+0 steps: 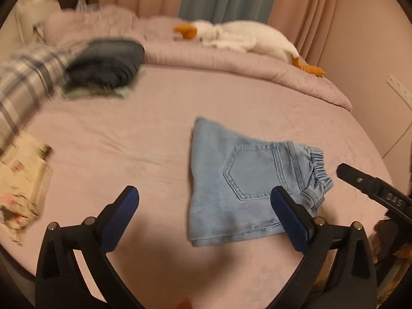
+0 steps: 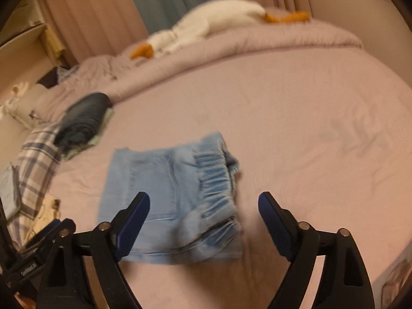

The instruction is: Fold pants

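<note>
Light blue denim pants point(image 1: 239, 182) lie folded into a compact square on the pink bed sheet point(image 1: 144, 139), back pocket up and elastic waistband to the right. My left gripper point(image 1: 206, 195) hovers over their near edge, open wide, holding nothing. In the right wrist view the same folded pants point(image 2: 170, 198) sit just ahead, waistband on the right side. My right gripper point(image 2: 204, 202) is open above their near edge, with nothing pressed between its blue pads. One finger of the right gripper point(image 1: 370, 185) shows at the right of the left wrist view.
A stack of folded dark clothes point(image 1: 105, 64) lies at the back left beside a plaid garment point(image 1: 28, 82). A floral cloth point(image 1: 23, 180) lies at the left edge. A white plush goose point(image 1: 242, 36) rests on the rolled quilt point(image 1: 257, 69) near the curtains.
</note>
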`<action>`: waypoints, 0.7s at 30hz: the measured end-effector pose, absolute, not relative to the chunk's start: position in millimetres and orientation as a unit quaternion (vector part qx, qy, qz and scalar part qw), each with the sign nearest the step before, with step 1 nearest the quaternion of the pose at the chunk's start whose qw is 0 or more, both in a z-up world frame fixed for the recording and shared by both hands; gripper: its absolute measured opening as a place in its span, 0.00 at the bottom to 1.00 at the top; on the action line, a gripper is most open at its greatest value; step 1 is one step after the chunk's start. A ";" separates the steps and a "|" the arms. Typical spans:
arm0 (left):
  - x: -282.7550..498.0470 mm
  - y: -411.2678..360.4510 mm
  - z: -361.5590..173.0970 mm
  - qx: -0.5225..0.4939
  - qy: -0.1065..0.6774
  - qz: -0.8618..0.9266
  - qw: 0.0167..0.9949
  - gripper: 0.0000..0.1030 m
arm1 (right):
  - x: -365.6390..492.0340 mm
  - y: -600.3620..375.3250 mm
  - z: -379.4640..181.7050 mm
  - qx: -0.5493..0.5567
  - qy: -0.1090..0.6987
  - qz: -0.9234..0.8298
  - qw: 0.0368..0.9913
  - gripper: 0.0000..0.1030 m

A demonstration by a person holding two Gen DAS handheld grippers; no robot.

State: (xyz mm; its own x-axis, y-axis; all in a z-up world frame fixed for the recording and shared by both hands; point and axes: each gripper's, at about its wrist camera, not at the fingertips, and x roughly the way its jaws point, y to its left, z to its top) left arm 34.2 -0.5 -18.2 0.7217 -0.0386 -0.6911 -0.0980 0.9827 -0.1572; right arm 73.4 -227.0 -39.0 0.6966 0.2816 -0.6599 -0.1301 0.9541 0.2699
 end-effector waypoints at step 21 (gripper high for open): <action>-28.6 -3.7 2.3 -0.122 0.340 0.030 0.932 0.99 | 18.5 -193.8 -24.2 0.065 0.320 0.137 0.935 0.90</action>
